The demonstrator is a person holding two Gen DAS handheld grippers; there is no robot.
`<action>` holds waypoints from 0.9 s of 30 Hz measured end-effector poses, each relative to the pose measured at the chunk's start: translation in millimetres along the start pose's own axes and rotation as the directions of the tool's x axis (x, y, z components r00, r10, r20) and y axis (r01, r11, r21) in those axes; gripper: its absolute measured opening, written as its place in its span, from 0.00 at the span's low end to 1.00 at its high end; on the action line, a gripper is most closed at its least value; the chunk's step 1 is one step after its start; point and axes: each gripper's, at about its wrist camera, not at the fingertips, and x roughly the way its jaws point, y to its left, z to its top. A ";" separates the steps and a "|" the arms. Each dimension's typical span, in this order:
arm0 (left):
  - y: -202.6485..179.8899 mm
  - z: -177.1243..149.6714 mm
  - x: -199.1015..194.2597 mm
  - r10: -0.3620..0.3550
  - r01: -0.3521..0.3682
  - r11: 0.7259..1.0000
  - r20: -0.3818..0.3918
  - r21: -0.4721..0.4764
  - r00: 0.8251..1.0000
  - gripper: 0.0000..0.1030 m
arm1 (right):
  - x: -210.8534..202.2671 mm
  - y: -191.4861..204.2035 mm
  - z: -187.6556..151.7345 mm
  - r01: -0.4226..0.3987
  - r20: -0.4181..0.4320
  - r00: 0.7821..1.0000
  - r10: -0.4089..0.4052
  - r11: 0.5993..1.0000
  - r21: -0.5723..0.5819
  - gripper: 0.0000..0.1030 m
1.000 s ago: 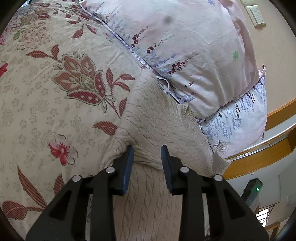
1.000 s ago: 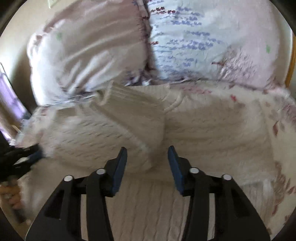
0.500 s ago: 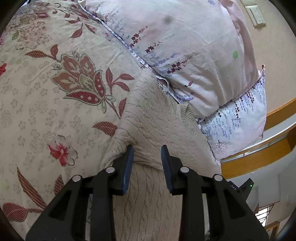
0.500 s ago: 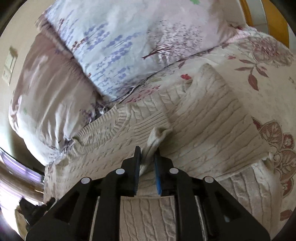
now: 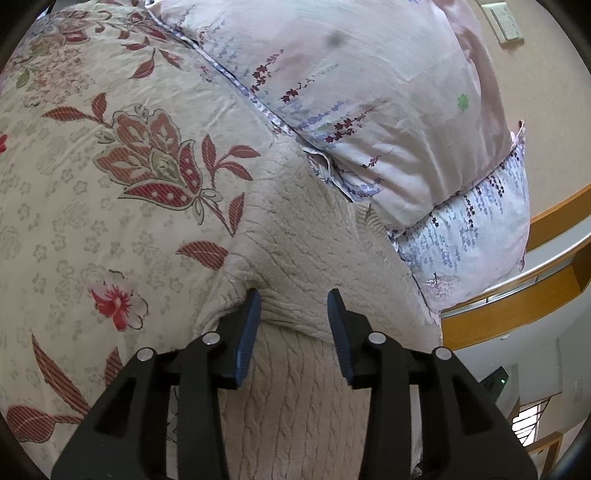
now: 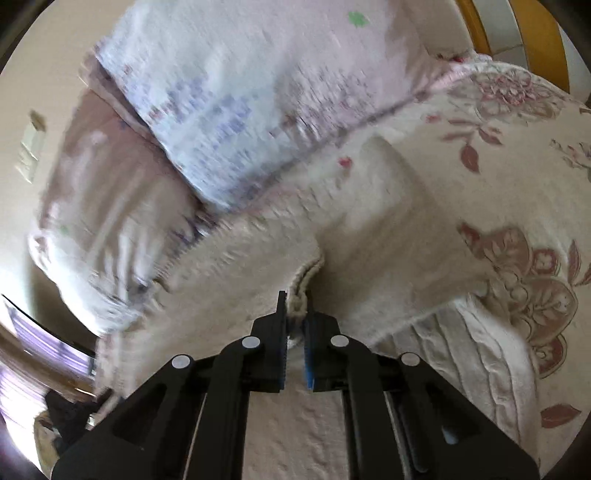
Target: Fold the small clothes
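A cream cable-knit sweater (image 5: 295,236) lies on a floral bedspread (image 5: 92,184), partly folded, its far edge against the pillows. My left gripper (image 5: 293,306) is open and straddles a folded edge of the sweater, its fingers resting on the knit. In the right wrist view, which is motion-blurred, my right gripper (image 6: 295,306) is shut on a ribbed edge of the sweater (image 6: 369,251) and holds it pinched up above the rest of the knit.
Two pale floral pillows (image 5: 369,92) are stacked at the head of the bed, also in the right wrist view (image 6: 240,92). A wooden bed frame (image 5: 517,306) runs at the right. A wall switch (image 5: 506,22) is beyond.
My right gripper went from open above the sweater to shut on a ribbed edge, and it is moving with that edge. My left gripper has stayed in place, open.
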 end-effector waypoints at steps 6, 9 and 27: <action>-5.9 -4.7 -7.9 -0.006 0.008 0.999 -0.045 0.046 0.999 0.45 | -0.3 1.9 2.5 0.004 -0.065 0.998 -0.007 0.999 -0.036 0.28; -8.5 -14.4 -27.3 -0.033 0.038 0.992 -0.047 0.121 0.998 0.48 | -28.5 -7.7 1.4 -0.054 -0.050 0.997 0.051 0.997 -0.055 0.61; 18.6 -95.3 -94.2 -0.015 0.060 0.963 -0.169 0.263 0.986 0.49 | -118.1 -117.8 -58.5 -0.155 -0.168 0.974 0.153 0.988 0.001 0.50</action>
